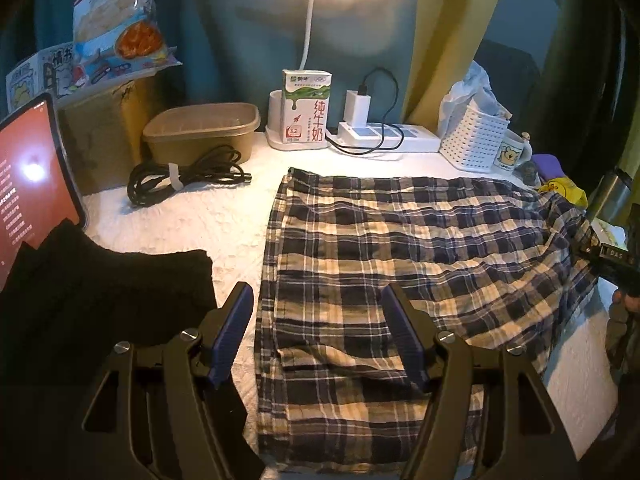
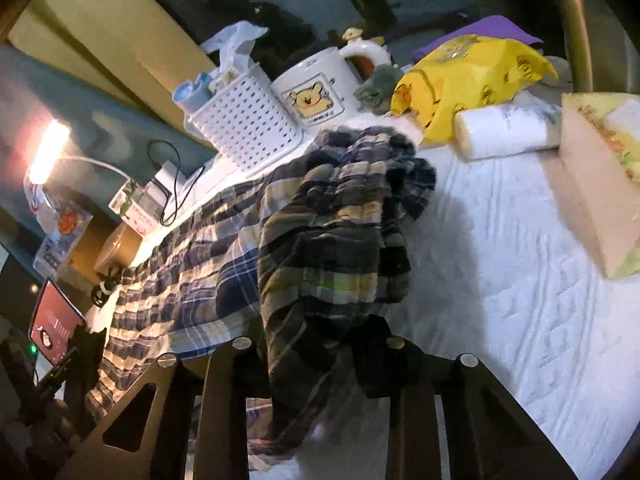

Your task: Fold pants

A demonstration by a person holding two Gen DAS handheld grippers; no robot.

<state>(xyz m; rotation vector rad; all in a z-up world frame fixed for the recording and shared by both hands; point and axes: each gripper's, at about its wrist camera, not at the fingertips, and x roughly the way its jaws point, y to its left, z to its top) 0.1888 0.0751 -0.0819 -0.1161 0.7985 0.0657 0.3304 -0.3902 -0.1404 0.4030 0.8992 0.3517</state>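
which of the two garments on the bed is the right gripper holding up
The plaid pants, their end bunched and lifted in the right gripper. The black garment lies flat and untouched beside the open left gripper.

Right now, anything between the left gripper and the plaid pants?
Nothing visible. The left gripper hangs open directly over the plaid pants, with no object between them. The right gripper already pinches the far end.
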